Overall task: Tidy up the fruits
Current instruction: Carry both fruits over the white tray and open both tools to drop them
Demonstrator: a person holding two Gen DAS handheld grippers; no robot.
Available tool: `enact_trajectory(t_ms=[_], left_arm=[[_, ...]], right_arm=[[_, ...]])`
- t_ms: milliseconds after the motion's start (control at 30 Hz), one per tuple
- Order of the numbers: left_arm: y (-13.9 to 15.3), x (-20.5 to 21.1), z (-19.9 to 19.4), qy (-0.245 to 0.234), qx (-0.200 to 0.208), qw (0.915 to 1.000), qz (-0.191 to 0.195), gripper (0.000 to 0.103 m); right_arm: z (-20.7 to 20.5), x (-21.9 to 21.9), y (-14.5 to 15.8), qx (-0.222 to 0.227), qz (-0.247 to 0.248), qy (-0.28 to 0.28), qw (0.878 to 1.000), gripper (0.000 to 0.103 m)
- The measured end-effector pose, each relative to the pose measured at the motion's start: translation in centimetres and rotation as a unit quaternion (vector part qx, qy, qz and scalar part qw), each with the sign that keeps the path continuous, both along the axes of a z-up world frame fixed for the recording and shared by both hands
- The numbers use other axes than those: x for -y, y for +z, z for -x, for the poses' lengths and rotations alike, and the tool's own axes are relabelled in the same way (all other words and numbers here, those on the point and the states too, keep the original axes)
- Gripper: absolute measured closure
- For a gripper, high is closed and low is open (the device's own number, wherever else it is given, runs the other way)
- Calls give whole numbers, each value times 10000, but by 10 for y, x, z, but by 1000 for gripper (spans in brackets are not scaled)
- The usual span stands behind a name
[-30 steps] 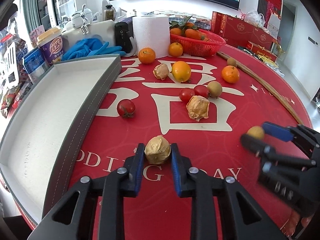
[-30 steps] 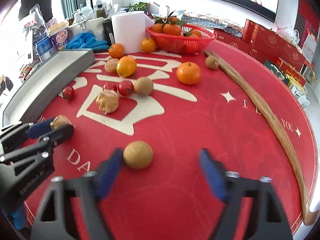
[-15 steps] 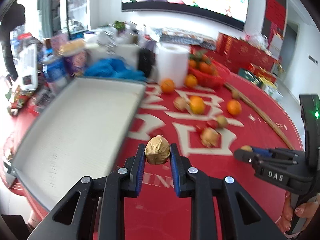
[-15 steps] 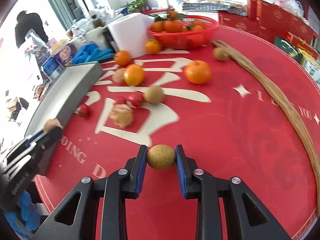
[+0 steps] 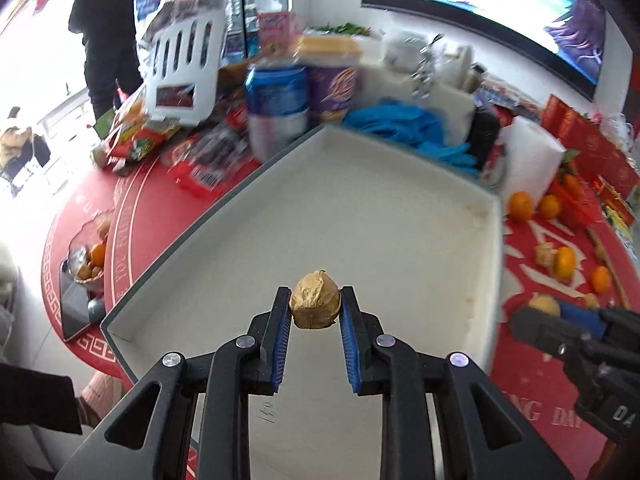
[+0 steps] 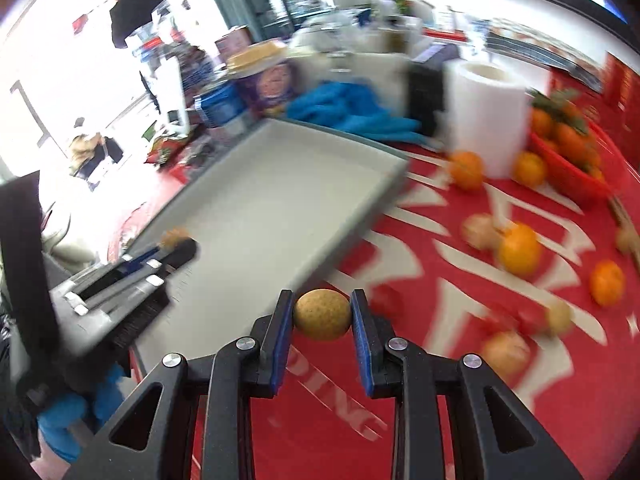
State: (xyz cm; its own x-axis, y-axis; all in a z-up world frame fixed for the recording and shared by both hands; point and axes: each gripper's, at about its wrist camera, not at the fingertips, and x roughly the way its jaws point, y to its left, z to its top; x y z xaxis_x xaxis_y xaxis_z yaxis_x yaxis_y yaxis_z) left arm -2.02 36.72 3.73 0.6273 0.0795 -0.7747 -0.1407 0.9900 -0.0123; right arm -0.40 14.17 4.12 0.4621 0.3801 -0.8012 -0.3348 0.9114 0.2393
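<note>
My left gripper (image 5: pixel 315 303) is shut on a wrinkled golden-brown fruit (image 5: pixel 315 308) and holds it in the air over the white floor of the grey-rimmed tray (image 5: pixel 400 220). My right gripper (image 6: pixel 322 308) is shut on a smooth round tan fruit (image 6: pixel 322 316), above the red tablecloth just off the tray's near corner (image 6: pixel 280 184). Each gripper shows in the other's view: the right one (image 5: pixel 556 316) beyond the tray's right wall, the left one (image 6: pixel 176 246) over the tray. The right wrist view is blurred by motion.
Loose oranges (image 6: pixel 518 248), tomatoes (image 6: pixel 386 300) and wrinkled fruits (image 6: pixel 506 352) lie on the red cloth right of the tray. A red basket (image 6: pixel 568 168) of oranges, a paper roll (image 6: pixel 486 112), blue gloves (image 5: pixel 404 128) and jars (image 5: pixel 276 100) crowd its far side. A person (image 5: pixel 108 32) stands behind.
The right gripper closed on the round tan fruit and lifted it. Both grippers swung left from the cloth toward the tray, and the left one now hangs over the tray.
</note>
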Motion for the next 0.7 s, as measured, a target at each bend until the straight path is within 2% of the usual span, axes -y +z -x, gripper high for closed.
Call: enact_trajectory(t_ms=[167,200,267,300,333,367,400,433,467,500,667,700], left_arm=[[-18,-10,-6,103,-199,9997,64,76],[-20,-12,-6,133,-194,9997,74,73],[-23,-15,-8,185,-182,9996,109,57],[-23,-16,-7,210,-159,9996,123,38],[-23,-16,-6,264,-136,9995,85,29],[-21,-16,-5,288,-50,9996,55,27],[-19,-17,-3,354,27,9994,-20,23],[-17,-18,-2,386,114,9992,-74,20],[-15,-18,-2,376,174,9991,-60,18],[-14,-19,-2,377,183,9991,-40,18],[-3,-26,1,442,214,9985,240,19],[0,-25,2,449,235,9985,200,18]], right_arm=[[-16,-37,-3,-26,106,257,9996,73],[-18,-40,-6,-43,126,306,9994,73],[-22,-47,-9,-12,202,353,9992,73],[-24,-51,-11,4,276,387,9989,73],[-23,-52,-10,9,318,403,9987,73],[-25,-53,-11,15,321,390,9987,68],[-26,-52,-10,1,314,370,9988,42],[-27,-50,-7,98,318,270,9991,32],[-26,-48,-2,246,238,258,9991,13],[-28,-49,-1,318,245,238,9989,2],[-16,-42,16,619,492,156,9967,2],[-13,-38,18,681,553,94,9961,1]])
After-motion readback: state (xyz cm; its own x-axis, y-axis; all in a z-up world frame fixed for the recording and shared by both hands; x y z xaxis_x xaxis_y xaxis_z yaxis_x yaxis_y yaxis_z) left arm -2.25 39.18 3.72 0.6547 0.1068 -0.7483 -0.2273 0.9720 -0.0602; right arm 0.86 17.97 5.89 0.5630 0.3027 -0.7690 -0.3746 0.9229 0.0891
